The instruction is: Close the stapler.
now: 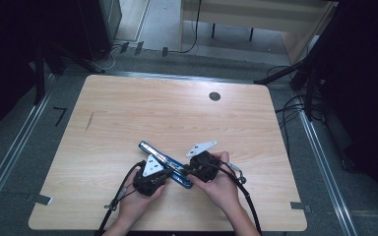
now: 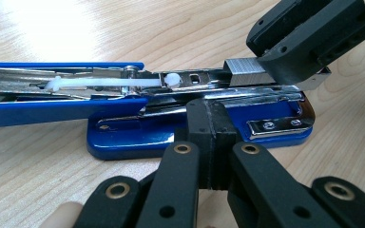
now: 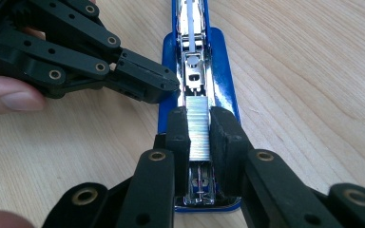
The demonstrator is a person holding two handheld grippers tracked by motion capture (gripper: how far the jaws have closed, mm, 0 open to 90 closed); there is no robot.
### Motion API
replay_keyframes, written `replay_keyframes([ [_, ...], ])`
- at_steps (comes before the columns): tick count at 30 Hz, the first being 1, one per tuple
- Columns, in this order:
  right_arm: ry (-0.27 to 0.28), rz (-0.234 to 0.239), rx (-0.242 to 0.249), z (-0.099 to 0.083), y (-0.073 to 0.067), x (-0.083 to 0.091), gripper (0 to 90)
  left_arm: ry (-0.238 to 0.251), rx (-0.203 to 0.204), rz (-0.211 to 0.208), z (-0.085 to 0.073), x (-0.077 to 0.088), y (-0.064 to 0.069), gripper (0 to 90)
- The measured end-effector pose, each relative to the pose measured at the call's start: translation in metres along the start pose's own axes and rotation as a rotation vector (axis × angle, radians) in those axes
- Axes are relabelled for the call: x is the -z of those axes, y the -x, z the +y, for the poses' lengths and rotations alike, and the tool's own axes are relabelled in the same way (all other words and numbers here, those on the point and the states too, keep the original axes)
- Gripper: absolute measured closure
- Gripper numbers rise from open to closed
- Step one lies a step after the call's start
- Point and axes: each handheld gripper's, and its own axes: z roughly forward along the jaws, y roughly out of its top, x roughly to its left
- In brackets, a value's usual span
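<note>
The blue stapler (image 1: 170, 164) lies flat on the wooden table (image 1: 128, 113), near the edge where the person sits. It is opened up, so its top arm (image 2: 57, 107) is swung back and lies long on the wood. The shiny metal channel (image 2: 190, 80) inside it faces up. A white plastic pusher (image 2: 95, 83) sits in that channel.

A strip of staples (image 3: 198, 128) rests in the channel at the front end of the stapler. The right gripper (image 3: 198, 130) is closed on this strip. One black jaw presses on each side of it, and the silver staples show between the two jaws. In the left gripper view the strip (image 2: 242, 76) sticks out from under that black gripper (image 2: 309, 42).

The left gripper (image 2: 212, 137) has its jaws shut tight together with nothing between them. Its tip touches the side of the stapler, by the blue base (image 2: 138, 142). In the right gripper view it comes in from the left, and its tip (image 3: 147, 80) is right against the edge of the stapler.

From above, the two hands are close together, one on each side of the stapler. The left hand (image 1: 140, 196) holds its gripper (image 1: 152, 179) and the right hand (image 1: 221, 184) holds its own (image 1: 202, 167).
</note>
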Motion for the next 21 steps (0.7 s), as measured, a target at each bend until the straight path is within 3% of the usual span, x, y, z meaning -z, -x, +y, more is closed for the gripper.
replay_keyframes([
  [21, -0.014, -0.016, 0.02, 0.0034, -0.003, -0.0018, 79.4, 0.0, 0.001, -0.001, 0.0, 0.0, 0.0, 90.0],
])
